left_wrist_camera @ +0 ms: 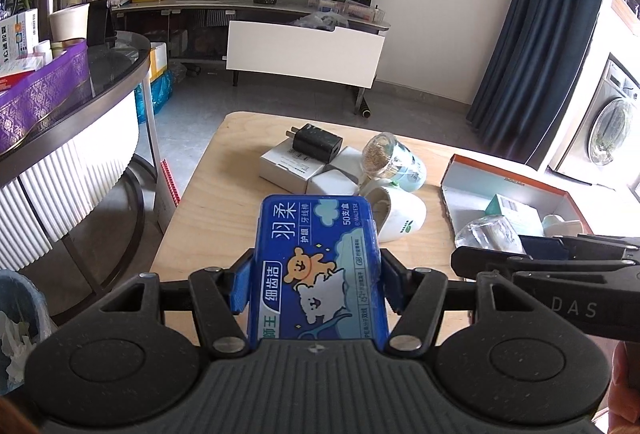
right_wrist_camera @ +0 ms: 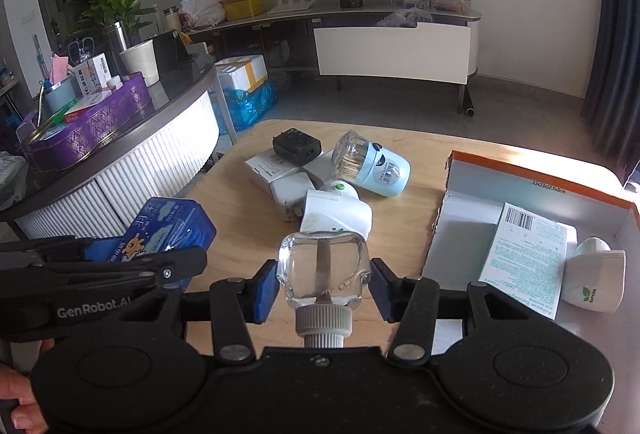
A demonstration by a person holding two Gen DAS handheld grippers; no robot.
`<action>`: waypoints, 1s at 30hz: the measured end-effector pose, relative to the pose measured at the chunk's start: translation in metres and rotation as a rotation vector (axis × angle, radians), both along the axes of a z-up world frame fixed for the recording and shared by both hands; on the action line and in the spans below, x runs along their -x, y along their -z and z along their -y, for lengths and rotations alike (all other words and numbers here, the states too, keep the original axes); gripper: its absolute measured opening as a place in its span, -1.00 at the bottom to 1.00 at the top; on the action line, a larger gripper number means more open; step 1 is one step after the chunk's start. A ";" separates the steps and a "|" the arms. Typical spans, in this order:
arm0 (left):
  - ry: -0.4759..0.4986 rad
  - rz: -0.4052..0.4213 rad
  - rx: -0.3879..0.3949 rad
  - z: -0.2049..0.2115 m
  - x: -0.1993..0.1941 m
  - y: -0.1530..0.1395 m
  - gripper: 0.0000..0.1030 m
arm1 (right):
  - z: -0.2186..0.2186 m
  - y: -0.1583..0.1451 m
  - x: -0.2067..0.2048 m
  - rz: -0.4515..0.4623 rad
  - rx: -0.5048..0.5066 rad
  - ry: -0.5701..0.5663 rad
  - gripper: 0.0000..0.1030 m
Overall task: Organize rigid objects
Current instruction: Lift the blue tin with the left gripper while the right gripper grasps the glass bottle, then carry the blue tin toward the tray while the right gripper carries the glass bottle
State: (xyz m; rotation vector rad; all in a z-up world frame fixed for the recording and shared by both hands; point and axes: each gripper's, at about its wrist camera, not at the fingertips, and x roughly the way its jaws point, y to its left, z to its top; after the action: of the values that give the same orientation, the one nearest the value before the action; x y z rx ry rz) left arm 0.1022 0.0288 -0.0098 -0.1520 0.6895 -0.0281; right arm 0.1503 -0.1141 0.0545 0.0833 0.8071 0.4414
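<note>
Left wrist view: the left gripper [left_wrist_camera: 316, 284] is clamped on a blue floss box [left_wrist_camera: 318, 266], its blue pads pressed to the box's two long sides at lower centre of the frame. The box lies flat between them, printed face up, reaching out over the wooden table [left_wrist_camera: 224, 194]. Beyond it, mid-frame, sits a cluster: a black charger [left_wrist_camera: 318, 143] resting on a white box [left_wrist_camera: 286, 164], a white cube [left_wrist_camera: 332, 183] just beside that, a toothpick jar [left_wrist_camera: 394, 162] lying on its side, and a white cup [left_wrist_camera: 400, 212] tipped over, touching the jar. At right an orange-edged tray [left_wrist_camera: 516, 170] holds a carton and other small items. The right gripper [left_wrist_camera: 500, 254] enters from the right edge, a clear bottle [left_wrist_camera: 488, 236] seen at its tips.

Right wrist view: the right gripper [right_wrist_camera: 324, 284] holds the clear bottle [right_wrist_camera: 322, 268] at lower centre, grey cap toward the camera. The left pad presses the glass; at the right pad I cannot tell whether it touches, though the jaws are drawn in as far as they go. The bottle hangs over the table [right_wrist_camera: 240, 202] just left of the tray [right_wrist_camera: 540, 170], where a carton [right_wrist_camera: 528, 254] and a second white cup [right_wrist_camera: 596, 282] lie. The left gripper [right_wrist_camera: 132, 254] shows at lower left with the floss box [right_wrist_camera: 172, 226] in it. The charger [right_wrist_camera: 298, 146], white box [right_wrist_camera: 262, 164], cube [right_wrist_camera: 290, 194], jar [right_wrist_camera: 372, 164] and cup [right_wrist_camera: 336, 210] lie clustered mid-frame.
</note>
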 end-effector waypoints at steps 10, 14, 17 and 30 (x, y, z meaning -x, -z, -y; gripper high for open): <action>0.023 0.019 -0.030 0.017 0.013 -0.012 0.22 | 0.021 -0.017 0.026 0.019 -0.025 0.046 0.16; 0.029 0.024 -0.028 0.020 0.016 -0.016 0.22 | 0.026 -0.022 0.034 0.029 -0.030 0.054 0.16; 0.036 0.030 -0.033 0.022 0.019 -0.018 0.22 | 0.031 -0.027 0.039 0.034 -0.035 0.064 0.16; 0.072 0.040 -0.038 0.036 0.028 -0.022 0.22 | 0.045 -0.034 0.053 0.052 -0.045 0.090 0.16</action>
State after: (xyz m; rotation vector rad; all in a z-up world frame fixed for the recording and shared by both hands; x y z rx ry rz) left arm 0.0740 -0.0076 0.0125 -0.0899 0.6550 -0.0869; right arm 0.0970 -0.1589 0.0889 0.1492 0.7389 0.3753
